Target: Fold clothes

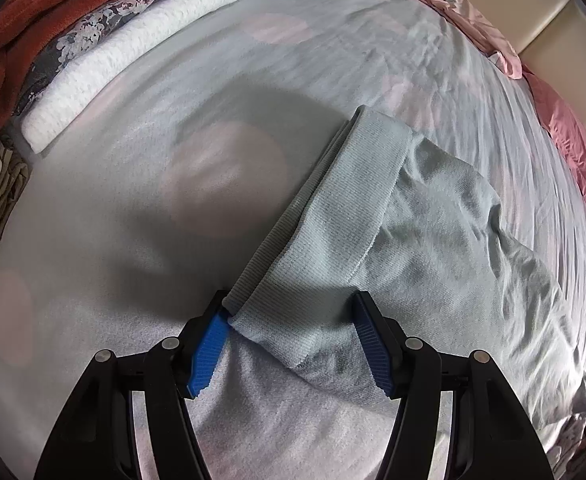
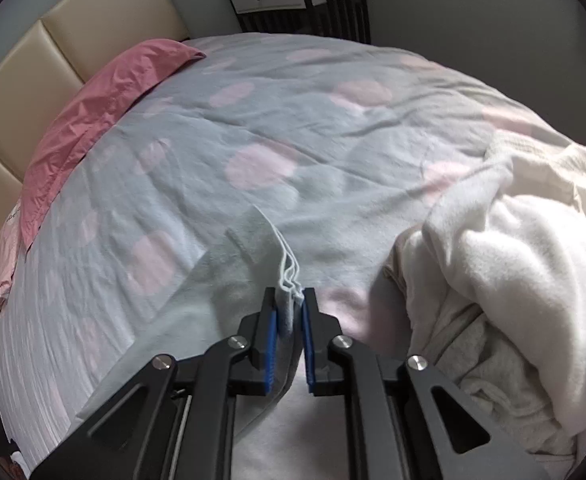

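The left claw (image 1: 291,330) stands wide, its blue pads (image 1: 209,354) to either side of the ribbed hem of a pale blue garment (image 1: 393,236) lying on the bed (image 1: 133,240). The right claw (image 2: 290,312) is pinched narrow on a layered edge of the same garment (image 2: 253,256). Beyond, folded clothes (image 1: 105,52) are stacked at the bed's far left edge, a rumpled white heap (image 2: 513,264) lies to the right, and a pink pillow (image 2: 105,108) rests by the headboard (image 2: 65,40).
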The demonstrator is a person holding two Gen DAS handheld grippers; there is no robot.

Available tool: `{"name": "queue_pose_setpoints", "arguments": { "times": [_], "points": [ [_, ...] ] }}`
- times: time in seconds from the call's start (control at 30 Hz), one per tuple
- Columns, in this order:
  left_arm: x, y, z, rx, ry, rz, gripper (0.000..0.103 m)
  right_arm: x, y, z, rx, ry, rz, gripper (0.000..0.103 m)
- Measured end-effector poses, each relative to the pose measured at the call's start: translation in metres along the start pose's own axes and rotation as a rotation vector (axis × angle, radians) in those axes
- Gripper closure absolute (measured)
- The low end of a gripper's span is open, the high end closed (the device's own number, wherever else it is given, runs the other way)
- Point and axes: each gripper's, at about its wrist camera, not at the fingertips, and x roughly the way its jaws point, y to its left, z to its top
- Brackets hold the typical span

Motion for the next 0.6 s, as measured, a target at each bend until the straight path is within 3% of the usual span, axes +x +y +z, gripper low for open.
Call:
{"name": "queue_pose_setpoints", "arguments": {
  "times": [0.13,0.27,0.43,0.53,0.6],
  "points": [
    [-0.003,0.003,0.001,0.0,0.008,-0.014,0.041,-0.051,0.051,-0.003,-0.098,-0.061,0.051,0.093],
    [-0.017,0.028,0.004,-0.096,0.017,-0.091,0.041,-0.102,0.115,-0.015,-0.19,-0.104,0.113,0.093],
    [-0.027,0.046,0.013,-0.111,-0.004,-0.103,0.041,-0.166,0.205,-0.055,-0.323,-0.145,0.196,0.093],
    [-0.033,0.049,0.016,-0.095,-0.02,-0.164,0.044,-0.193,0.258,-0.087,-0.394,-0.154,0.241,0.093],
    [-0.039,0.053,0.015,-0.089,-0.035,-0.215,0.052,-0.206,0.29,-0.11,-0.431,-0.148,0.275,0.093]
  ]
}}
